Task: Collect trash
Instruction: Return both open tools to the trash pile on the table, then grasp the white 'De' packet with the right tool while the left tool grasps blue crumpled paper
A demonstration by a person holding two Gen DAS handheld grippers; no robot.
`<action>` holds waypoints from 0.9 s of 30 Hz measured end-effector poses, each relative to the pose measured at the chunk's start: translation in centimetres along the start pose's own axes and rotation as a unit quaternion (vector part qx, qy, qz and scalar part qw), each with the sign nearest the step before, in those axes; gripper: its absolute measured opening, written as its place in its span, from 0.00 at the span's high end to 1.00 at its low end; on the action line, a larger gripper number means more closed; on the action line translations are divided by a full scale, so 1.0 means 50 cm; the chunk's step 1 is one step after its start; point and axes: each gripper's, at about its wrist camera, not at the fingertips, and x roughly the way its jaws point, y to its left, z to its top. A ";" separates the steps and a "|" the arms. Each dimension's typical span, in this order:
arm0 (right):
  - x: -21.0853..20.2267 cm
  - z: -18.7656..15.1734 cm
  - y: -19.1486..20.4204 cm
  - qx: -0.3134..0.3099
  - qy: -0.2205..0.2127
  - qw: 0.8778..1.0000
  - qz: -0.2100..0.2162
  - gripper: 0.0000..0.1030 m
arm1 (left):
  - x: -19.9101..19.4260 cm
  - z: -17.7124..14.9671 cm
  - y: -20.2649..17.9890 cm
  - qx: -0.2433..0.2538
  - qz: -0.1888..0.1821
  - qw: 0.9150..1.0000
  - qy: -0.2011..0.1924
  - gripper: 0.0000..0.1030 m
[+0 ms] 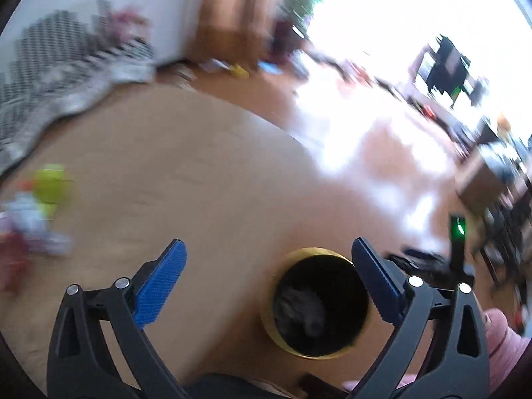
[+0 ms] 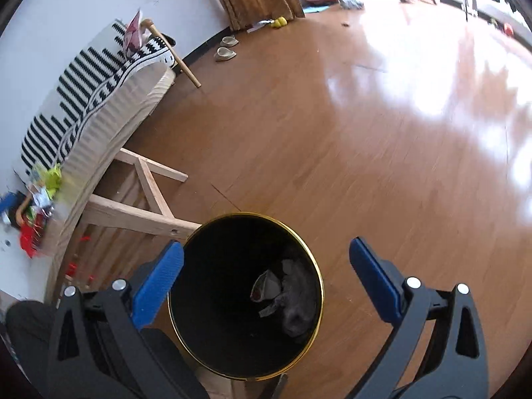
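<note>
Both the left gripper [image 1: 269, 249] and right gripper [image 2: 266, 249] hung released, empty, above the gold-rimmed bin [image 2: 317, 276] holding crumpled trash [image 2: 282, 294]. Remaining wrappers [image 2: 36, 206] lay at nine o'clock; fetching them likely came next.

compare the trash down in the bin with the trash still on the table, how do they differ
The trash in the bin is grey and dull, lying at the bottom of the gold-rimmed bin. The trash on the table is bright yellow-green, red and silver, piled on the tabletop. Both are crumpled scraps.
</note>
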 end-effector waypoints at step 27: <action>0.175 0.071 1.056 -0.445 -0.034 0.880 0.159 0.06 | -0.099 -0.174 0.769 -0.278 0.260 0.925 0.003 0.06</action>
